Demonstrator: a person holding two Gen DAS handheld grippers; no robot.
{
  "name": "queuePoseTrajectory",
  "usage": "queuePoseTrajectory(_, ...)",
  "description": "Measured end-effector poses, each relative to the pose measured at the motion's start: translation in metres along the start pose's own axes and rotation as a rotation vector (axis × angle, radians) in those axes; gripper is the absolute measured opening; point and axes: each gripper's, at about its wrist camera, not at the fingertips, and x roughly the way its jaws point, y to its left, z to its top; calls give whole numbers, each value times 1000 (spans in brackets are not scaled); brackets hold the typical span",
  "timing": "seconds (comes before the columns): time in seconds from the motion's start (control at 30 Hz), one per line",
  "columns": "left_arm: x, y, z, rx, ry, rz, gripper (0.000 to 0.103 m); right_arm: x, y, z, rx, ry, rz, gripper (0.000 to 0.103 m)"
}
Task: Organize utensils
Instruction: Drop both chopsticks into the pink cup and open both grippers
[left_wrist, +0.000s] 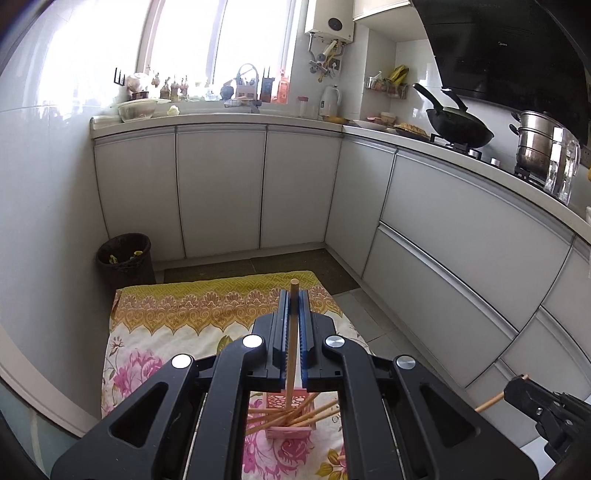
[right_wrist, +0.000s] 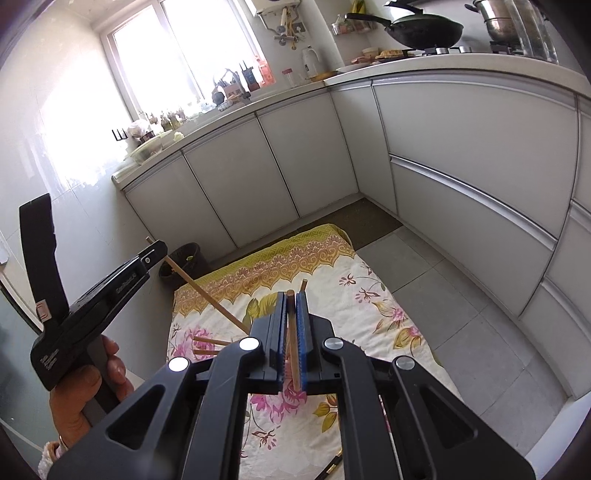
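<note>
Left gripper (left_wrist: 294, 332) clamped tight on one wooden chopstick (left_wrist: 293, 354), held over floral cloth (left_wrist: 155, 325) | right gripper (right_wrist: 294, 336) pinched shut on another chopstick (right_wrist: 294, 354) | loose chopsticks (left_wrist: 291, 417) heaped against pink holder (left_wrist: 291, 400) on cloth, below left gripper.

Blown-out window (left_wrist: 221, 40) daylight, fisheye-bent edges

left wrist: rides its gripper, looks down-forward over the floral cloth (left_wrist: 155, 325) toward the window-side cabinets, raised well off the floor | right wrist: same tilt, seen from the cloth's right edge, sees left gripper (right_wrist: 157, 249) | shared: cloth (right_wrist: 332, 273), bin, corner cabinets, counter
</note>
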Motion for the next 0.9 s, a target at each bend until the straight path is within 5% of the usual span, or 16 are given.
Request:
queuePoseTrajectory(0.13, 31, 10, -12, -44, 72, 12, 9, 12, -2, 2, 10, 18, 3, 5)
queuePoseTrajectory(0.23, 24, 16, -21, -68, 71, -2, 30, 14, 1, 3, 7, 16, 10, 5)
queuePoseTrajectory(0.6, -65, 41, -2, -136, -49, -11, 41, 3, 41, 39, -25, -101, 55, 5)
queuePoseTrajectory(0.9, -88, 49, 6, -121, -105, -4, 42, 52, 60, 54, -55, -117, -6, 6)
